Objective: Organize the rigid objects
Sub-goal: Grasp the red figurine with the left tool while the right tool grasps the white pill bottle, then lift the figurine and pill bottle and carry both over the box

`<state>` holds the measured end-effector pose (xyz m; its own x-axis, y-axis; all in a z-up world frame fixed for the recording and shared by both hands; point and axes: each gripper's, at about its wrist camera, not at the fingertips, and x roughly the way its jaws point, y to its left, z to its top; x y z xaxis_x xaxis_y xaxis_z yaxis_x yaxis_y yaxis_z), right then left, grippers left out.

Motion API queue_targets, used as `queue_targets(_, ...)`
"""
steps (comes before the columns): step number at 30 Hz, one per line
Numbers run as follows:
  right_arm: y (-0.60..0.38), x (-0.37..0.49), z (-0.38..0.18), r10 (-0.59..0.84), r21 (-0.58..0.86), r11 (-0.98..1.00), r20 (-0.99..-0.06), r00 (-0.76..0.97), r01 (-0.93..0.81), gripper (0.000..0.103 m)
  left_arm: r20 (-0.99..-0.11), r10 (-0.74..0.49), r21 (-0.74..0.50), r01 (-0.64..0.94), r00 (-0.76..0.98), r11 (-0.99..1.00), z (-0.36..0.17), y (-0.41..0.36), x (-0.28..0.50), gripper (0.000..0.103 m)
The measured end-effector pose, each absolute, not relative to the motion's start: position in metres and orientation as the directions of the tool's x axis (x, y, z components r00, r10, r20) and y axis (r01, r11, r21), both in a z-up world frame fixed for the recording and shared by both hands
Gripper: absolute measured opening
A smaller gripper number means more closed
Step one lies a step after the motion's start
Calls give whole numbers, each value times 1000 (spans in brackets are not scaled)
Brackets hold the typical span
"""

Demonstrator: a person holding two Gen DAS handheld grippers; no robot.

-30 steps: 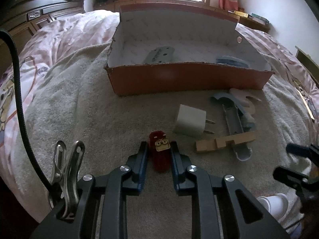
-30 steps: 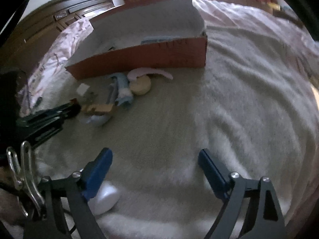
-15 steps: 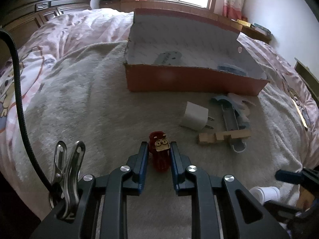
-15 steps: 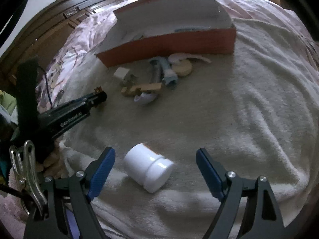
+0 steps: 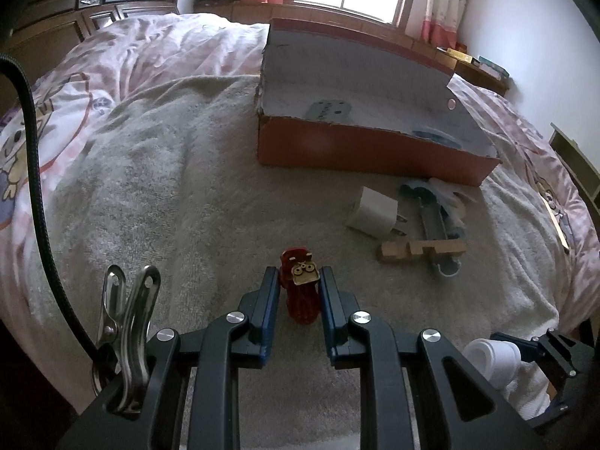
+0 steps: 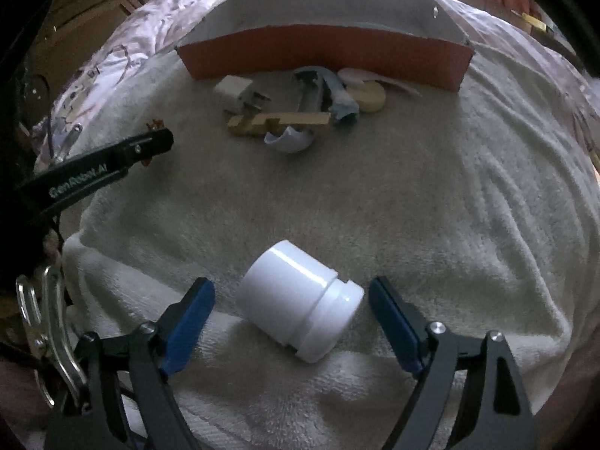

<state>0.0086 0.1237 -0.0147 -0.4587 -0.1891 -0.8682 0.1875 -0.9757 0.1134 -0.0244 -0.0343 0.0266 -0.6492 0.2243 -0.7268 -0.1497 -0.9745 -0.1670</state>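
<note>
My left gripper is shut on a small red toy figure with a brass-coloured face, held just above the beige towel. An open orange cardboard box lies beyond it, holding a grey plate and a blue item. In the right wrist view a white plastic bottle lies on its side on the towel. My right gripper straddles it, jaws wide and opening, pads clear of the bottle on both sides. The left gripper's fingers show at the left of that view.
Before the box lie a white plug adapter, a notched wooden piece, a grey-blue channel part, a round wooden disc and a pale curved piece. The towel covers a pink quilt. A dark wooden headboard stands at the left.
My right gripper has swept over the towel to the white bottle, which now lies between its jaws. The left gripper has drifted sideways with the red toy still gripped.
</note>
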Motion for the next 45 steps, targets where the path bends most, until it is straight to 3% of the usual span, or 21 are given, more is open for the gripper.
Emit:
queue_targets(6, 124, 10, -16, -190, 108, -974, -866, -462, 198, 93, -722, 227, -167, -153, -653, -974, 28, -34, -22, 22)
queue_targets(9, 136, 16, -13, -185, 120, -980, -851, -492, 161, 77, -722, 226, -166, -153, -654, -974, 29, -34, -23, 22)
queue_targets(11, 143, 17, -11, -181, 126, -982, -844, -505, 141, 60, -723, 226, -168, -151, -653, -974, 29, -34, -23, 22)
queue_targets(12, 147, 18, -11, -179, 130, -983, -842, -509, 131, 59, -723, 228, -170, -152, -652, -974, 29, -34, -23, 22)
queue_targets(26, 168, 20, -3, -279, 238, -960, -794, -540, 146, 59, -716, 232, -154, -174, -658, -972, 39, -27, -20, 22)
queue_targets(45, 194, -3, 23, -284, 232, -958, -715, -638, 167, 59, -724, 272, -170, -218, -634, -961, 53, -9, -35, 22)
